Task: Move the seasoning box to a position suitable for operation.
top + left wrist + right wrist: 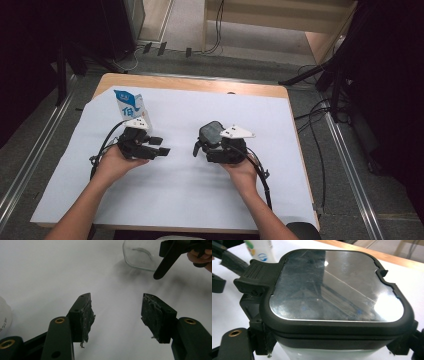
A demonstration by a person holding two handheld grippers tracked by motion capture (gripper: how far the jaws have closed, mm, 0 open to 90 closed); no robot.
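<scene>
Two right gripper (212,146) fingers clamp upright container (332,302), lid up; left gripper (116,312) fingers wide.

A clear glass box (212,134) with a black-rimmed, shiny lid, shut and upright, sits mid-frame on the white sheet.

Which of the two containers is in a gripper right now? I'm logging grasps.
The clear container with the black lid, clamped by the right gripper. The blue-and-white carton stands free beyond the open left gripper.
</scene>
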